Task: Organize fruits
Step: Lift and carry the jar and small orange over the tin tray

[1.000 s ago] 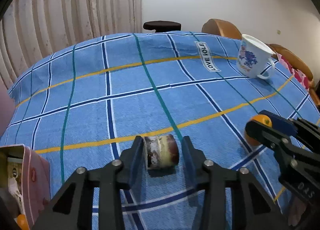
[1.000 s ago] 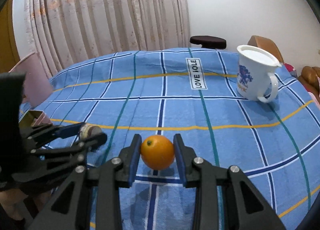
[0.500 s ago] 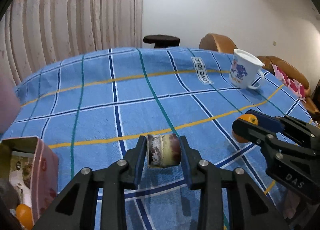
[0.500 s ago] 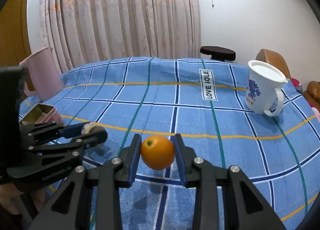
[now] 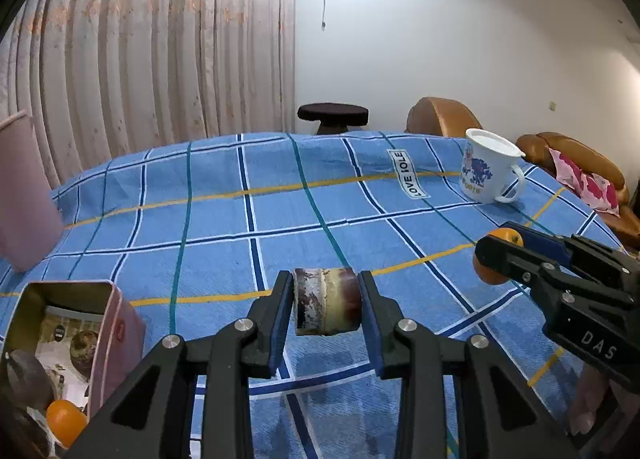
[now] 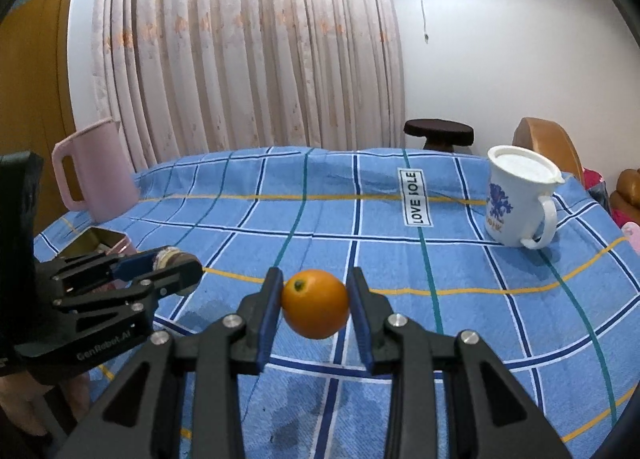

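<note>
My left gripper [image 5: 325, 305] is shut on a brown and cream fruit piece [image 5: 326, 307] and holds it above the blue checked cloth [image 5: 280, 219]. My right gripper [image 6: 314, 309] is shut on a small orange [image 6: 315, 304], also lifted off the cloth. The right gripper and its orange [image 5: 496, 259] show at the right of the left wrist view. The left gripper [image 6: 172, 265] shows at the left of the right wrist view. An open pink tin [image 5: 116, 331] at lower left holds dark fruits and a small orange [image 5: 66, 421].
A white mug with a blue print [image 6: 520, 203] stands at the far right of the table. A pink jug [image 6: 94, 175] stands at the far left. A "LOVE" label [image 6: 416, 197] is sewn on the cloth. A stool [image 6: 438, 131] and sofa stand beyond.
Both grippers have risen from the cloth with their fruit held. The tin and the jug have come further into view.
</note>
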Available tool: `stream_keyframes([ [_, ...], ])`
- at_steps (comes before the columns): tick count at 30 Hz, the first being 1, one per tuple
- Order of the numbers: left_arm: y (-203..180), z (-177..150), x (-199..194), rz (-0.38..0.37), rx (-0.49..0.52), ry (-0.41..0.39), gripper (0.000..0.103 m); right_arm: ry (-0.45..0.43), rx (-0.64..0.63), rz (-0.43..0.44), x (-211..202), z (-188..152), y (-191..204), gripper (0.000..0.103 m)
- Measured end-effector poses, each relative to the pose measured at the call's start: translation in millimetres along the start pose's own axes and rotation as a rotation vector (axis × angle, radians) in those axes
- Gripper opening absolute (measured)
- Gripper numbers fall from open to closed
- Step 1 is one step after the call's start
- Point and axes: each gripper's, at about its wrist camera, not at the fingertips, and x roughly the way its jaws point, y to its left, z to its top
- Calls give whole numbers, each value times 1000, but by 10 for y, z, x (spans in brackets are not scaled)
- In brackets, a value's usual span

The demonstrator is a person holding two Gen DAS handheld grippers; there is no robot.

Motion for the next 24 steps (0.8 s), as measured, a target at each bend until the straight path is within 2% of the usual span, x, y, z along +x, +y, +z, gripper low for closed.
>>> stream_keyframes([
  [11,-64,-15,-140,28,31,-71,34,-46,-28,-2,-79,-19,52,36],
  [24,22,-72,-276,25,-2,-98,34,-82,-64,-30,-135,-29,133,36],
])
